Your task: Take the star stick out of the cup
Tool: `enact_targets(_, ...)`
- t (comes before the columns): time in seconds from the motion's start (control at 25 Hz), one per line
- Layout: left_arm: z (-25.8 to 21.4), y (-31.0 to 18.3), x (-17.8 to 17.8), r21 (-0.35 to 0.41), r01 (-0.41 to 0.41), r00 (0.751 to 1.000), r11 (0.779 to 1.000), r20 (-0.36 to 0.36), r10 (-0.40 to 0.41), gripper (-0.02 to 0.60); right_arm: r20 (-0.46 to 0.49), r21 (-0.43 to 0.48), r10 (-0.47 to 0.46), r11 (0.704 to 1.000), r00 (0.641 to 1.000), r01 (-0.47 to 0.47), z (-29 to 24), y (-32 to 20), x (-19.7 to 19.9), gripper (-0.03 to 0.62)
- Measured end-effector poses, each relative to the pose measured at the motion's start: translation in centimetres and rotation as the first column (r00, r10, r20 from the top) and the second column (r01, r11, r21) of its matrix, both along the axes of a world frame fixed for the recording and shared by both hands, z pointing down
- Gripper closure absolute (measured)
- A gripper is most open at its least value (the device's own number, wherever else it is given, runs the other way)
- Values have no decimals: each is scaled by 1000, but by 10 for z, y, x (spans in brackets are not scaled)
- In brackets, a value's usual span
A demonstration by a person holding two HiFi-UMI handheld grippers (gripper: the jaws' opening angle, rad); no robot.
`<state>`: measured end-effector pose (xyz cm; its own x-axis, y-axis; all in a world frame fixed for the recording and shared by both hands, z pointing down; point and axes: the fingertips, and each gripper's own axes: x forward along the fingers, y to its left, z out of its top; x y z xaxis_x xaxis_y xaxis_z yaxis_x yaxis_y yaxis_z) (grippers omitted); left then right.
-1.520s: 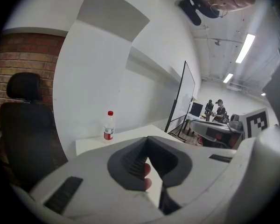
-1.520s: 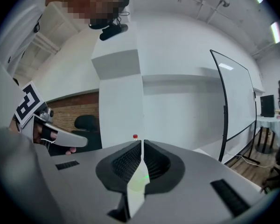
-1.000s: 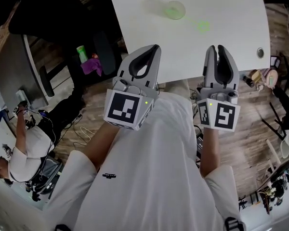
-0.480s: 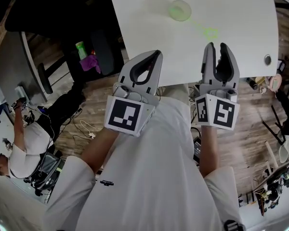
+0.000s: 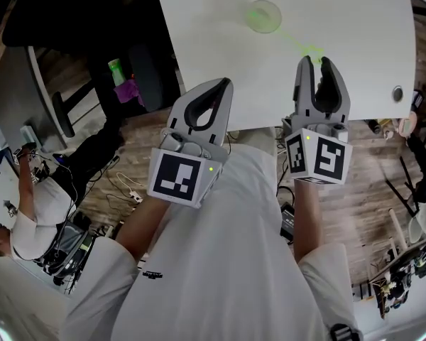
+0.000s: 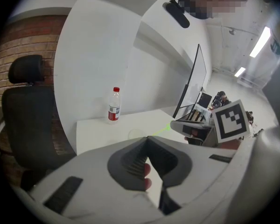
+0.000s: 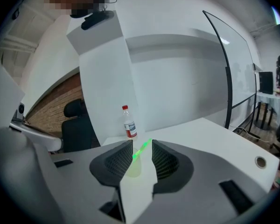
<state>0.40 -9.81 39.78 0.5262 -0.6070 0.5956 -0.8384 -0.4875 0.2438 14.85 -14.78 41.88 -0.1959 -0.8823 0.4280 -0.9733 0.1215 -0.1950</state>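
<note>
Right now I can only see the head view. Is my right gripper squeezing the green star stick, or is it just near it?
Observer: Just near it. The right gripper view shows the right gripper with its jaws opening. The star stick shows in the gap between them, and the pads are not pressing on it.
Operator: Is there anything past the cup that I could bump into?
Observer: Yes. A bottle with a red cap stands upright farther back on the table, beyond the cup and apart from it. Your view cuts it off.
</note>
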Motion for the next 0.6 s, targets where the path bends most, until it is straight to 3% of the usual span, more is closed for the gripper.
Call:
enact_targets(0.2, 4, -1, 0, -14, 7, 1000, 1000, 11, -7, 575, 12, -15, -21, 1000, 1000, 21, 9, -7, -4, 478)
enact_targets(0.4, 9, 0, -1, -24, 12, 1000, 1000, 13, -11, 575, 14, -5, -23, 1000, 1000, 23, 12, -13, -7, 546)
enact_targets(0.6, 9, 1, 1, -25, 20, 1000, 1000, 12, -20, 575, 18, -5, -54, 999, 998, 54, 8, -15, -8, 562)
